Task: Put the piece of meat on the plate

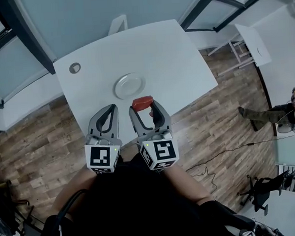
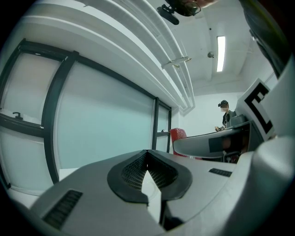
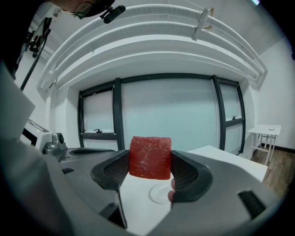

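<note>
Meat [image 3: 150, 157] is clamped btwn the pads of my right claw [image 1: 143, 106], which is closed onto it from both sides. The red block sits at the very tips and sticks up above the pads. It hangs over the near part of the tabletop [image 1: 173, 52], just near and slightly right of the plate [image 1: 129, 85], so not over the plate yet. The plate is empty and shows low and far btwn the jaws in the right gripper view.

Left claw [image 1: 111, 108] is closed, tips touching, w/ nothing in it.

Risks as I judge them:
- Grip is only at the tips, so a jolt or a slack squeeze could let the meat slide out early, and it'd land on the tabletop short of the plate.
- Opening before I'm over the plate's middle gives the same miss, or it ends up half on the rim.
- Letting go from high up, the block may bounce or tip off; the plate looks shallow.
- Coming down too far, the jaws could knock the plate and push it away.
- Left claw is just beside the right, so a sideways swing could bump them together.

Pose: both claws are side by side in front of me, marker cubes toward my body, jaws pointing far. Right claw looks approx level, angled a touch right, and held above the tabletop, not resting on it.
</note>
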### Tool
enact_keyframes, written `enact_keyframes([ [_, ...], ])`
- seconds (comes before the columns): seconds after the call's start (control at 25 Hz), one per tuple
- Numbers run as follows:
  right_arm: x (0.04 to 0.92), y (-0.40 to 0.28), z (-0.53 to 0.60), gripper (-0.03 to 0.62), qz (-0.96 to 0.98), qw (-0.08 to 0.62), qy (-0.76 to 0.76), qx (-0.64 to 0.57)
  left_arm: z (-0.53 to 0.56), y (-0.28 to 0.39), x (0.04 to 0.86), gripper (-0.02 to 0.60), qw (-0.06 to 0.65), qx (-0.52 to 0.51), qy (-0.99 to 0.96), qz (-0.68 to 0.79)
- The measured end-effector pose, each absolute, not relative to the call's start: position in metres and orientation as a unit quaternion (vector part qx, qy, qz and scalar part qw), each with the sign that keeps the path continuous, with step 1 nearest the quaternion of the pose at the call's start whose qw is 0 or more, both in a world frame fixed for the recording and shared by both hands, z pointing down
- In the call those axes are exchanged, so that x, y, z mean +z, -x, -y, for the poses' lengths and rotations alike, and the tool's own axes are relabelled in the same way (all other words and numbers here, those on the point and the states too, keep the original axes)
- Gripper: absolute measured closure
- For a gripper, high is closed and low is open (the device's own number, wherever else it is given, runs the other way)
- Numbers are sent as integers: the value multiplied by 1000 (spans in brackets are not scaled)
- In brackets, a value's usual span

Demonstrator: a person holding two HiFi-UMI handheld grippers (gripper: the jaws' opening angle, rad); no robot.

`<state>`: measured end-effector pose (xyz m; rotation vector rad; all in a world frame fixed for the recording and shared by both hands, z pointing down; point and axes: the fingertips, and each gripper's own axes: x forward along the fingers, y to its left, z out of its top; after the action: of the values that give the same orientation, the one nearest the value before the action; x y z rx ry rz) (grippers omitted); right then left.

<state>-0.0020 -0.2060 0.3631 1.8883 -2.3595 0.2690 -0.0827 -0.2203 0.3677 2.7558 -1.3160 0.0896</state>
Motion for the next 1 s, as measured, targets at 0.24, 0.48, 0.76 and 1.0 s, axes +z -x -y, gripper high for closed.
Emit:
enact_keyframes([
  [0.24,367,0,207,313,779,60,-616,96,221,79,372,578,50,35,-899,433],
  [0.48,374,-12,221,313,793,68,-597,100,231,67,379,578,61,44,-888,453],
  [0.76,379,-24,235,313,805,74,-579,103,243,54,385,578,66,51,-878,471],
  [1.0,388,-30,242,313,808,79,-573,112,248,46,394,578,72,63,-875,474],
])
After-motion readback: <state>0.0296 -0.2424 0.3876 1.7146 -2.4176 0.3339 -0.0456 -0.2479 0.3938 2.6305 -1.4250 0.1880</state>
